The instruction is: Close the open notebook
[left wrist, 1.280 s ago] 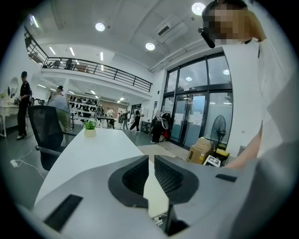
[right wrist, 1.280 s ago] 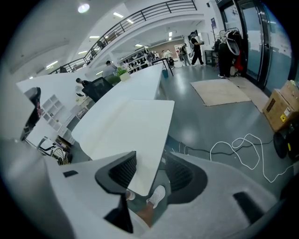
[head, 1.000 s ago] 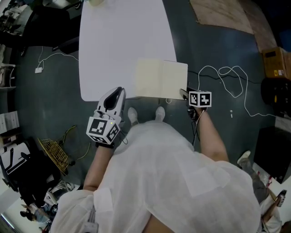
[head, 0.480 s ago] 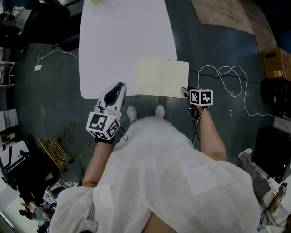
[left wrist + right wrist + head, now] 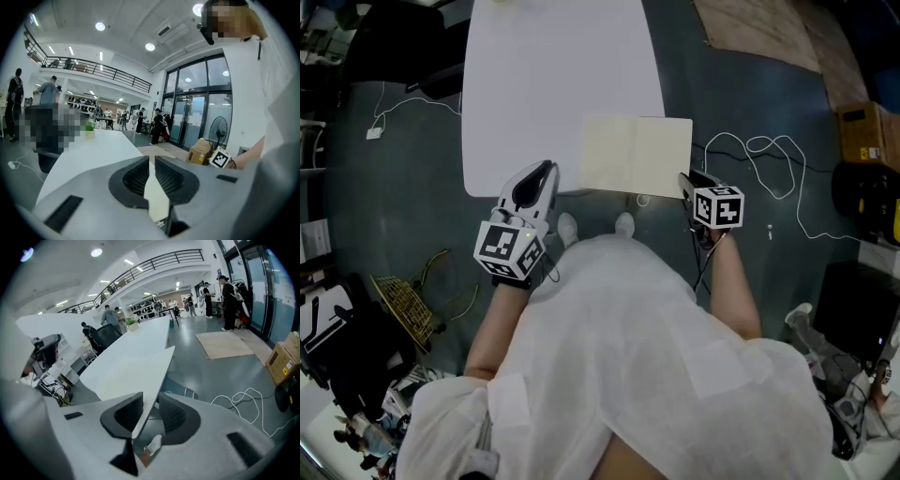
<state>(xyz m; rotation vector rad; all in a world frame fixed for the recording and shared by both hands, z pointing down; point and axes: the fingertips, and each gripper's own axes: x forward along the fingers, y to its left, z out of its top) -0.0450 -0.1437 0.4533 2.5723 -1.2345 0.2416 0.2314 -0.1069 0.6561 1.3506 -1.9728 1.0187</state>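
Closure is the news at the right gripper [image 5: 688, 182]: its jaws have just been drawing in from wide apart, and in the right gripper view they now stand about halfway closed with the notebook's right-hand leaf [image 5: 140, 366] running between them. The leaf lies against one pad, while a thin strip of floor shows between it and the other. We therefore read the leaf as bracketed rather than firmly pinched. In that view the leaf slants up off the white table [image 5: 553, 84], and in the head view the gripper's marker cube looks slightly larger than a second ago. We take both as signs that the gripper is lifting with the page edge on it.

The notebook [image 5: 636, 155] lies open and pale toward the table's 5 o'clock corner, right against the near edge. The right gripper meets it at its 4 o'clock corner. Seen from above, the spread looks almost flat, so the fold has barely begun.

The left gripper [image 5: 542, 173] sits at about 8 o'clock from the notebook, at the table's near edge and well apart from the pages. Its place matches the earlier head views. Its jaws are all but together, with nothing between them.

We judge that the task has moved from approach to the first lift. What remains is to swing the right leaf over toward 9 o'clock until it lands on the left one. The loose hold is the risk, because the leaf could slide off the pad and drop back open.
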